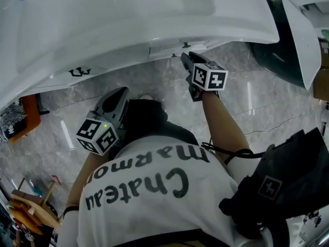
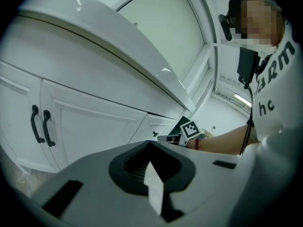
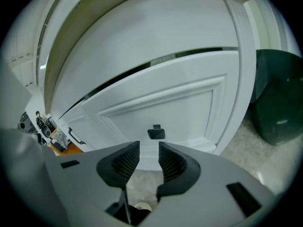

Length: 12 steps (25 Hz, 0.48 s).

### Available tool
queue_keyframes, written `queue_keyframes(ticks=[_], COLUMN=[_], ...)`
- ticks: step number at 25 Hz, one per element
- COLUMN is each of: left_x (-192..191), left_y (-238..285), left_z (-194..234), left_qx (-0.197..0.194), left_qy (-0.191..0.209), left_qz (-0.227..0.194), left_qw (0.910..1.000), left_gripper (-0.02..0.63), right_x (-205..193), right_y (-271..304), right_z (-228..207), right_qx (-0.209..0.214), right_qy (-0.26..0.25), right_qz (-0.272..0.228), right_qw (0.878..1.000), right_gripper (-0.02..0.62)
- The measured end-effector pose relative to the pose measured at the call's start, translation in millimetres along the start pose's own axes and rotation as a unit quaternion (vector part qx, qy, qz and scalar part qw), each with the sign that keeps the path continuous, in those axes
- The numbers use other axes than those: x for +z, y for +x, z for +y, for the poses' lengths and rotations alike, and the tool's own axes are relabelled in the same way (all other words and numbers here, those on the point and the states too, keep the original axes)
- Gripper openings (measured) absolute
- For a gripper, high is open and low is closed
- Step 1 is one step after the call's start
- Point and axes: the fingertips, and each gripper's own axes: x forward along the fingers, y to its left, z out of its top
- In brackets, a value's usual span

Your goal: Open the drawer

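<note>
Right gripper: my right gripper (image 3: pixel 149 148) has its fingers released, with a gap between the ribbed pads and nothing in it; it is aimed up at the drawer from low down
Left gripper: my left gripper (image 2: pixel 150 144) is clenched on nothing, pads together; it hangs idle to the left, facing the double doors (image 2: pixel 85 126) and their black handles (image 2: pixel 40 126)
Drawer: the drawer (image 3: pixel 170 98) is the white panelled front at the right end of the unit, under the counter; its small dark pull (image 3: pixel 156 133) sits low on the panel, beyond the jaw gap and slightly above it, untouched; a dark slit runs along the panel's top edge
Risk, missed grip: the pull is small and I come at it from below; if I close too soon the pads would meet beside it or under it
Risk, slip: I judge the pull smooth and shallow; a thin pinch could slide off once I draw back, and the gripper would jerk toward me
Risk, knock: the counter (image 1: pixel 154 14) overhangs close above the right gripper in the head view; lifting carelessly could strike its underside
Risk, crowding: the dark bin (image 3: pixel 279 98) stands just right of the unit; swinging wide could hit it; the front would also come out toward my crouched body
Surface: glossy grey veined floor (image 1: pixel 267 107), hard and reflective
Room: looks like a washroom; a white unit with a basin on top, clutter at the near left, a black bag (image 1: pixel 288 184) at the near right
</note>
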Motion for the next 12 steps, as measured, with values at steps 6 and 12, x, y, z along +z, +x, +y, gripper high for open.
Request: queue_keyframes(ticks=[6,12], left_x=[-0.1,3.7], left_y=[6.6,10.6], left_z=[5.0,10.4], left_qx=[-0.008,-0.012], left_qy=[0.005,0.001], left_qz=[-0.007,-0.014], left_qw=[0.9999,0.9998], left_gripper=[-0.008,-0.008], right_x=[7.7,24.4], right_y=[17.5,25.6], right_z=[-8.7,-8.8], right_qx=[-0.011,-0.006], right_qy=[0.016,0.017], right_qz=[-0.012,-0.035], right_qw=[1.000,0.999], right_gripper=[0.169,0.169])
